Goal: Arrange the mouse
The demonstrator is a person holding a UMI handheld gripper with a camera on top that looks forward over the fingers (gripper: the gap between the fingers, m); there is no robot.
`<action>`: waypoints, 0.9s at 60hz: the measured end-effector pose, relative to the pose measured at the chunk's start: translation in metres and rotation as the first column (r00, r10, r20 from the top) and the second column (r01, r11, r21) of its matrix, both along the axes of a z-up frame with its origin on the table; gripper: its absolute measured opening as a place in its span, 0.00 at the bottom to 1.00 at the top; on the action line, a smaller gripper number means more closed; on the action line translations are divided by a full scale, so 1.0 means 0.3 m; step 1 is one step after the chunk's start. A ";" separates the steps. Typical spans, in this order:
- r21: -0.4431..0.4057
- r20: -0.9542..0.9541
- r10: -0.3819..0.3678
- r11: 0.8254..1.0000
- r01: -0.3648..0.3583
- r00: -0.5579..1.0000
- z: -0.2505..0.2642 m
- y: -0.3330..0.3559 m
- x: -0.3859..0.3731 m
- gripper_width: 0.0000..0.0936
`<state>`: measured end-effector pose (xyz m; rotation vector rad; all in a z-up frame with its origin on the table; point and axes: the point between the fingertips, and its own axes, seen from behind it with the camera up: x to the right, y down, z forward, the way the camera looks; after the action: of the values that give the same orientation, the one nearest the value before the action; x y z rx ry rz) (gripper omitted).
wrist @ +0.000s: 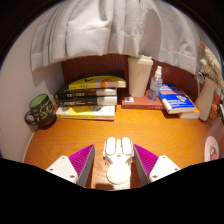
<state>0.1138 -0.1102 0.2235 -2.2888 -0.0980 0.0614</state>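
Note:
A white mouse [118, 162] lies on the wooden desk [60, 140], between my two fingers, with its buttons pointing away from me. My gripper [115, 152] is open: the magenta pads [84, 160] stand at either side of the mouse. A strip of desk shows between the left pad and the mouse, and the right pad is close to its side. The mouse rests on the desk on its own.
Beyond the mouse, a stack of books [90, 98] stands at the back left with a green mug [40, 110] beside it. A bottle [156, 82] and a blue book [178, 100] are at the back right. A white curtain [100, 30] hangs behind.

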 end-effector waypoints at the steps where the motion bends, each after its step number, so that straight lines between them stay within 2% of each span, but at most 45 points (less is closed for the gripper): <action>1: 0.000 -0.001 -0.001 1.000 0.001 1.000 0.011 0.002 0.011 0.81; 4: 0.000 0.001 -0.005 1.000 0.005 1.000 -0.008 0.027 -0.018 0.77; 8: -0.007 0.001 -0.005 1.000 0.005 1.000 0.015 0.024 0.020 0.60; 17: -0.019 -0.001 0.013 1.000 -0.013 1.000 0.018 0.020 0.022 0.56; 18: -0.014 0.002 0.014 1.000 -0.014 1.000 -0.019 0.039 -0.014 0.55; 24: -0.038 0.009 0.013 0.999 -0.013 1.000 0.006 0.037 0.016 0.46; 29: -0.048 0.014 0.021 0.999 -0.021 1.000 -0.018 0.056 0.001 0.42; 33: -0.075 0.008 0.030 0.997 -0.029 1.000 -0.004 0.064 0.010 0.40; 37: -0.079 -0.016 0.038 0.996 -0.039 0.999 0.014 0.081 0.012 0.42; 39: -0.078 -0.030 0.048 0.996 -0.050 0.998 0.062 0.140 0.031 0.40; 40: -0.074 -0.038 0.055 0.996 -0.058 0.998 0.093 0.081 0.050 0.42; 45: 0.004 -0.040 0.079 0.997 -0.078 0.996 0.290 0.087 0.164 0.42; 53: 0.138 0.020 0.108 0.984 -0.110 0.994 0.650 0.113 0.480 0.42; 54: 0.157 0.026 0.108 0.981 -0.111 0.994 0.671 0.061 0.523 0.42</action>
<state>0.2706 -0.0920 0.4246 -2.1240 -0.2299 0.0883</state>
